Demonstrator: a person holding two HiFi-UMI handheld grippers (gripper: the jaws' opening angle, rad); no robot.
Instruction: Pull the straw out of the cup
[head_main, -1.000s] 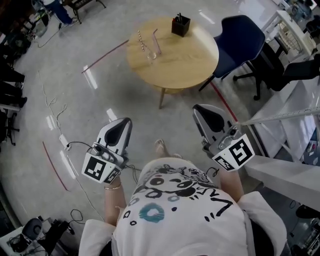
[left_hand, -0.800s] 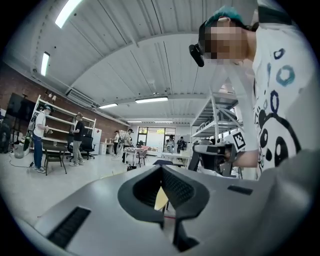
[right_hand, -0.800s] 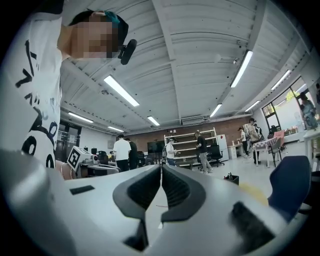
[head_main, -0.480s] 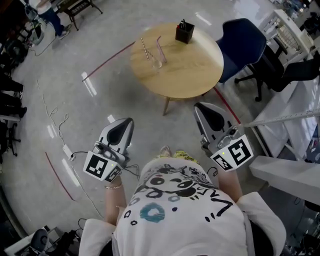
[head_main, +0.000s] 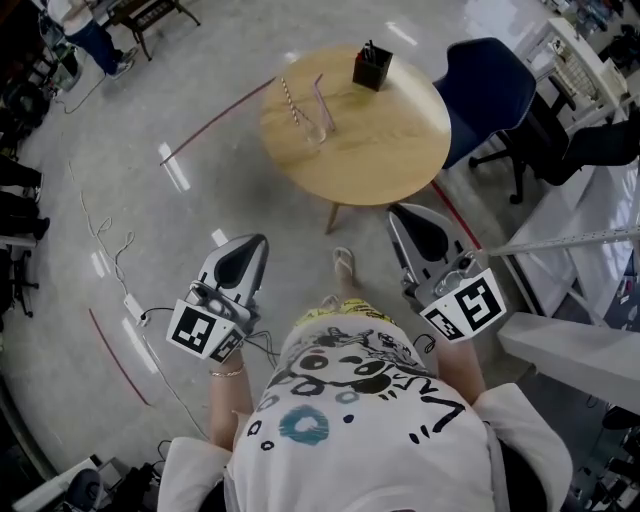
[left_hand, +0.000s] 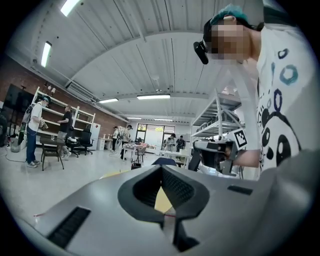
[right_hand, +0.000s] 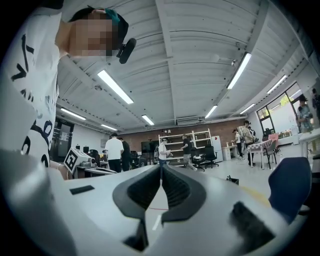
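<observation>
A clear cup (head_main: 318, 128) stands on the far left part of a round wooden table (head_main: 380, 140) in the head view. Two straws lean out of it: a striped straw (head_main: 290, 100) and a pinkish straw (head_main: 322, 94). My left gripper (head_main: 250, 243) and right gripper (head_main: 400, 214) are held low in front of my body, well short of the table and above the floor. Both are shut, jaws meeting at the tips with nothing between them, as the left gripper (left_hand: 161, 167) view and the right gripper (right_hand: 161, 167) view also show. The cup is not visible in either gripper view.
A black pen holder (head_main: 371, 67) stands at the table's far edge. A blue chair (head_main: 490, 85) sits to the table's right, with white benches (head_main: 585, 345) further right. Cables (head_main: 110, 240) and red tape lines (head_main: 215, 125) lie on the floor at left. Several people stand far off.
The table with the cup has shifted slightly in the head view as I step forward; one foot now shows ahead of me. Both grippers stay shut and hold their pose.
</observation>
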